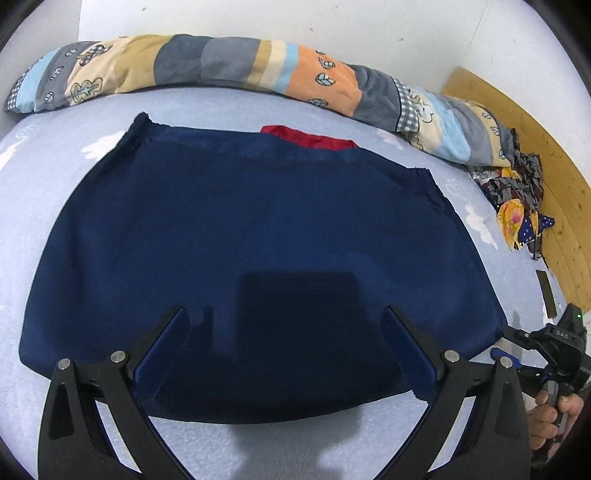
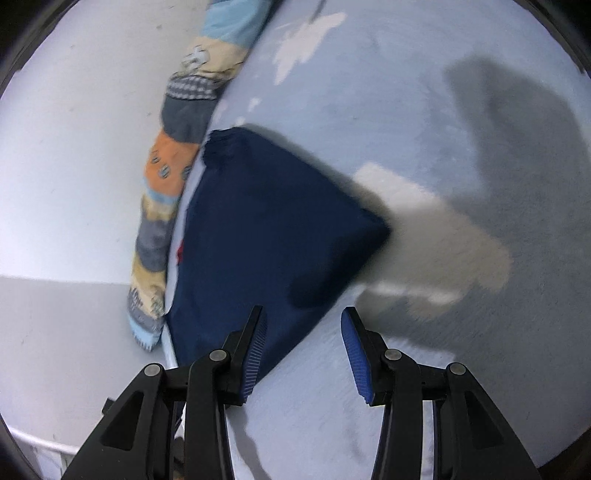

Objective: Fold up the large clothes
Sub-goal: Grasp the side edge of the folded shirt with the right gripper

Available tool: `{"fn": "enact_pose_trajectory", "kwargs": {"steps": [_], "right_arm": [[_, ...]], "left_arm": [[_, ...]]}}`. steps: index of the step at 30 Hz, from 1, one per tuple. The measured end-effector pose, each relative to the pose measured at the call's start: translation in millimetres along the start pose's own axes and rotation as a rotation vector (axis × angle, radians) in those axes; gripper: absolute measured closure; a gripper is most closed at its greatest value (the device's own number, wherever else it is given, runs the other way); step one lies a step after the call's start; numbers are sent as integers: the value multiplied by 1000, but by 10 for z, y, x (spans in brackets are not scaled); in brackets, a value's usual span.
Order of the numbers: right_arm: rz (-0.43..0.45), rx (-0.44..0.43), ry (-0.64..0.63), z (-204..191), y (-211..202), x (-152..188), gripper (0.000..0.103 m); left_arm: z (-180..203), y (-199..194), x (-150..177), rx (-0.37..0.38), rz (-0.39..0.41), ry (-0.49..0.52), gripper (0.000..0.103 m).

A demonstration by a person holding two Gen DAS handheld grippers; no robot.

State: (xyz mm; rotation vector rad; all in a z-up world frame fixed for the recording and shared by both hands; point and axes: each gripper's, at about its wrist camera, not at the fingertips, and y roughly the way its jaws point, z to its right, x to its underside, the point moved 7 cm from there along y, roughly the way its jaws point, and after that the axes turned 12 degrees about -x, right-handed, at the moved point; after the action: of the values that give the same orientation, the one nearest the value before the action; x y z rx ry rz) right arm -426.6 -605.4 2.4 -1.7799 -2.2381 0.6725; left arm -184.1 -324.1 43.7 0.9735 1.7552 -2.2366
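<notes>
Left gripper (image 1: 284,332): I had its jaws spread wide and released, nothing between them, hovering above the near part of the navy garment (image 1: 258,251).

Right gripper (image 2: 303,347): also parted and holding nothing; its left pad hung above the garment's near edge, its right pad above bare sheet. From the left wrist view I saw it at 4 o'clock (image 1: 565,343), with the hand (image 1: 550,417) gripping its handle.

Navy garment: it lay flat and folded on the pale blue bedsheet (image 1: 44,192), filling the middle of my left view. In the right wrist view it sat from centre toward 7 o'clock (image 2: 266,236), blurred.

Red lining (image 1: 310,137): a strip peeked out past the garment's far edge at 12 o'clock.

Patchwork quilt (image 1: 221,62): rolled long, it ran along the far side of the bed from 10 to 2 o'clock, apart from the garment. In the right view it lay just beside the garment's left edge (image 2: 166,173).

Patterned clothes pile (image 1: 517,192): crumpled at 3 o'clock, at the sheet's edge, well apart from the garment.

Wooden board (image 1: 546,155): behind that pile, at 2 to 3 o'clock.

Dark flat object (image 1: 546,293): lay on the sheet at 4 o'clock; I could not tell what it was.

Wall (image 1: 332,22): white, behind the quilt.

Obstructions: nothing lay on top of the garment except the gripper's shadow.
</notes>
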Motion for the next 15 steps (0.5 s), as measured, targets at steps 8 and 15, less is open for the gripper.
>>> {"fn": "enact_pose_trajectory", "kwargs": {"steps": [8, 15], "right_arm": [[90, 17, -4, 47, 323, -260, 52], [69, -71, -146, -236, 539, -462, 85]], "left_arm": [[-75, 82, -41, 7, -18, -41, 0], [23, 186, -58, 40, -25, -55, 0]]}}
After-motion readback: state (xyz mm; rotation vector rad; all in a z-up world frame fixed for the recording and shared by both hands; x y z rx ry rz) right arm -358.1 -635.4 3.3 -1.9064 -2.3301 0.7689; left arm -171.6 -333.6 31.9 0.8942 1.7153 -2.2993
